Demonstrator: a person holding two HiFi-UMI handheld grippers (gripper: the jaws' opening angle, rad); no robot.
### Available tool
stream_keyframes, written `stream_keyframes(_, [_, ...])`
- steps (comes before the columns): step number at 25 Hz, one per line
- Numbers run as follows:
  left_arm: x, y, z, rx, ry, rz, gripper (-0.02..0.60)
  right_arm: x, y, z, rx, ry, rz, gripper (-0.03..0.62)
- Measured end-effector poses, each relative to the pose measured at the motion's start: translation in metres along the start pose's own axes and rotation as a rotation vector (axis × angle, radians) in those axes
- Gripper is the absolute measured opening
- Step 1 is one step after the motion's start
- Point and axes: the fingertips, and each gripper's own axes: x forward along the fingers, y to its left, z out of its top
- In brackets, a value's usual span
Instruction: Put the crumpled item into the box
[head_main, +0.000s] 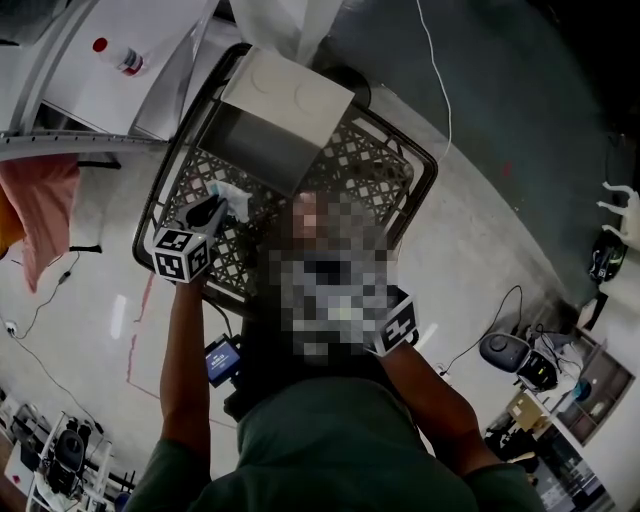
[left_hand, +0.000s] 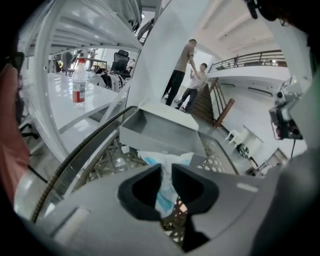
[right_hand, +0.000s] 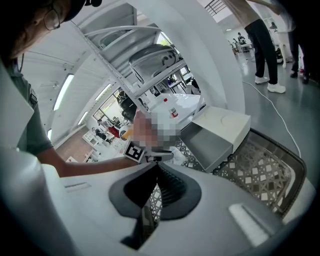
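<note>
The crumpled item (left_hand: 155, 159), white and pale blue, is pinched between the jaws of my left gripper (left_hand: 166, 167) and hangs just above the floor of a black lattice basket (head_main: 420, 160). The head view shows the same crumpled item (head_main: 235, 198) at the tip of my left gripper (head_main: 218, 208), in the basket's left half. A white box (head_main: 285, 115) lies open inside the basket just beyond it, showing a grey inside (left_hand: 160, 132). My right gripper (right_hand: 156, 167) is shut with nothing in it, over the basket's near side and pointing towards the box (right_hand: 215, 135).
A bottle (left_hand: 79, 82) with a red label stands on a white table to the left of the basket. A pink cloth (head_main: 40, 210) hangs at the far left. Cables and devices (head_main: 515, 355) lie on the floor to the right. Two people (left_hand: 185, 75) stand in the background.
</note>
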Motion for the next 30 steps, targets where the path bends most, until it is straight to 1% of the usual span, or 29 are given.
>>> stream_keyframes(10, [0.001,-0.004,0.022,-0.027,-0.072,-0.012,0.065,0.003,0.013,-0.015,-0.008,0.016,0.002,0.008])
stream_keyframes(18, [0.006,-0.011,0.043,-0.079,-0.137,-0.034,0.066,0.001,0.018,-0.023,-0.008,0.017,-0.004,0.008])
stream_keyframes(27, [0.015,-0.016,0.063,-0.133,-0.184,-0.048,0.072,-0.003,0.021,-0.03,-0.006,0.016,-0.013,0.008])
stream_keyframes(30, [0.016,-0.019,0.072,-0.14,-0.209,-0.048,0.078,-0.007,0.021,-0.031,-0.008,0.011,-0.017,0.008])
